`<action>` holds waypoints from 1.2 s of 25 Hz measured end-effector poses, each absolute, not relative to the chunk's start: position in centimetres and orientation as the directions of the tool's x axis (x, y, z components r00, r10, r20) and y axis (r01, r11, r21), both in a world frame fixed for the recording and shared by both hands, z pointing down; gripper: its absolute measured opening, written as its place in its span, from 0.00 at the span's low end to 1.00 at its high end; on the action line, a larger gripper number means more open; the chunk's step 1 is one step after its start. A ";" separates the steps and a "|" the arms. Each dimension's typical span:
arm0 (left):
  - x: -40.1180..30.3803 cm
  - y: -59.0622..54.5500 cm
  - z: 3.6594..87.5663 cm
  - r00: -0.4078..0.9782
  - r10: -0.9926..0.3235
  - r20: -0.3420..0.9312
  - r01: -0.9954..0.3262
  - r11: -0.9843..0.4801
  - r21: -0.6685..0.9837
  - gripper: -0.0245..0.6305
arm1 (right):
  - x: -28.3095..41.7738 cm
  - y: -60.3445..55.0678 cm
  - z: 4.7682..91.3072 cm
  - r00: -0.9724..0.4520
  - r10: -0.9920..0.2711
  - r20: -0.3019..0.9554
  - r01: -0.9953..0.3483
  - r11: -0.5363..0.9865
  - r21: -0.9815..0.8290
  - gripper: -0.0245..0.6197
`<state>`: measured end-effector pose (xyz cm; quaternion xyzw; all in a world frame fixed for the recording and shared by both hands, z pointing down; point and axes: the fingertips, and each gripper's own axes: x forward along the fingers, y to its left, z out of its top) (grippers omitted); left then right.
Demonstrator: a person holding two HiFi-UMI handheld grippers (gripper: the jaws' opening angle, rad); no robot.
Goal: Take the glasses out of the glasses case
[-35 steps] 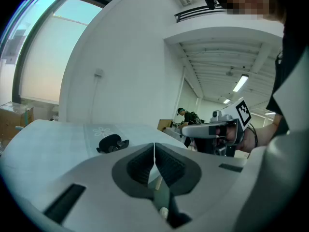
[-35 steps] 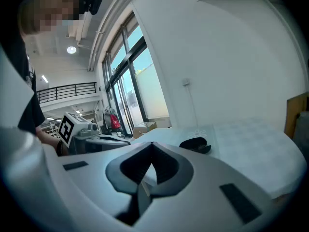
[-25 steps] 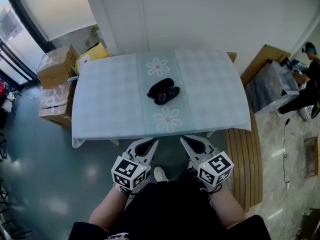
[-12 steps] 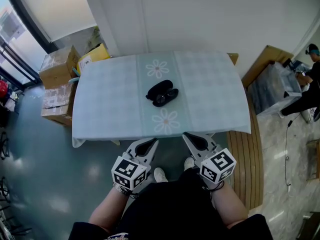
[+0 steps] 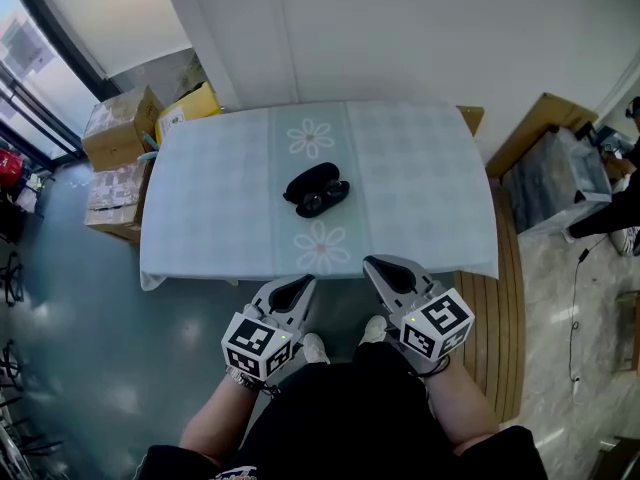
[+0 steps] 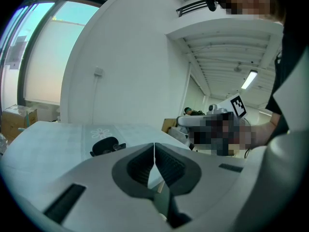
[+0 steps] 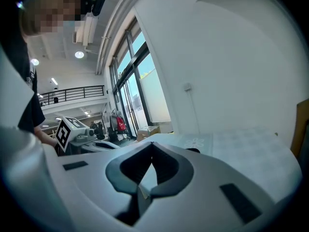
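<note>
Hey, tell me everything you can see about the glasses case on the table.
The glasses case is black, rounded and slightly glossy, and looks like a hard shell. It seems to lie open in two lobes, angled across the table; whether glasses are inside is too small to tell. It sits mid-table on the pale checked tablecloth, between two flower prints, touching only the cloth.

1. No word, brand or number can be read anywhere.
2. Yellow box [image 5: 192, 104], far left, has a white label [image 5: 168, 121] whose print is too small to read.
3. Left gripper [image 5: 300, 285] and right gripper [image 5: 376, 266] — their cubes bear black-and-white square patterns, no letters.
</note>
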<state>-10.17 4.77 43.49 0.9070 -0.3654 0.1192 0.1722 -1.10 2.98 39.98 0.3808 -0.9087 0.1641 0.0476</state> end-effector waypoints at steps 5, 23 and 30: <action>-8.6 3.9 43.9 0.688 -0.634 0.353 -0.721 -0.655 0.228 0.08 | 0.3 1.5 39.9 -0.725 -0.658 0.204 -0.688 0.676 -0.263 0.07; -5.6 0.4 43.2 0.615 -0.704 0.356 -0.786 -0.586 0.197 0.08 | 2.9 -2.9 39.1 -0.791 -0.588 0.169 -0.611 0.745 -0.266 0.07; -4.3 -0.7 42.6 0.587 -0.735 0.339 -0.808 -0.560 0.184 0.08 | 3.9 -3.9 38.7 -0.817 -0.554 0.164 -0.577 0.778 -0.247 0.07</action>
